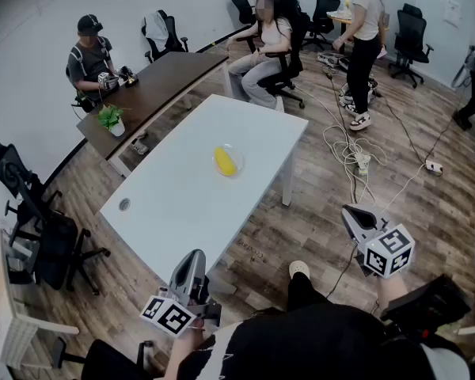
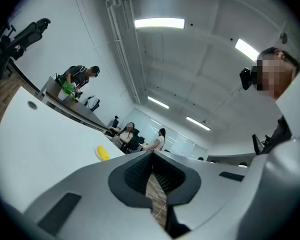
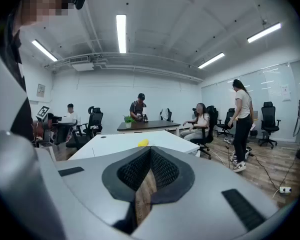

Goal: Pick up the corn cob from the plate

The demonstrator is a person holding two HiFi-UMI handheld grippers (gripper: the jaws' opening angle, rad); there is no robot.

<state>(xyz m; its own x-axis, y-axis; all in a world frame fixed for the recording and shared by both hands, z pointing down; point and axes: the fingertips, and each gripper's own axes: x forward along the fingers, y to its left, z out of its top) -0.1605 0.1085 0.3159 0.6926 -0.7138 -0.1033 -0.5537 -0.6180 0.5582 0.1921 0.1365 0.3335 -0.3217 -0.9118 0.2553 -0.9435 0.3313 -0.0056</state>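
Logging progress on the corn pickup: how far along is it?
Nothing done yet: the corn cob lies on its plate on the white table. Nothing in hand: the left gripper and right gripper are shut, empty, short of the table. Remaining: reach in, open, grip the cob, lift.

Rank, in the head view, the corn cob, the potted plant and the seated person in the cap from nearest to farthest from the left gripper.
1. Corn cob, on the white table, nearest the left gripper.
2. Potted plant, on the brown desk beyond.
3. Person in the cap, seated behind that desk, farthest.
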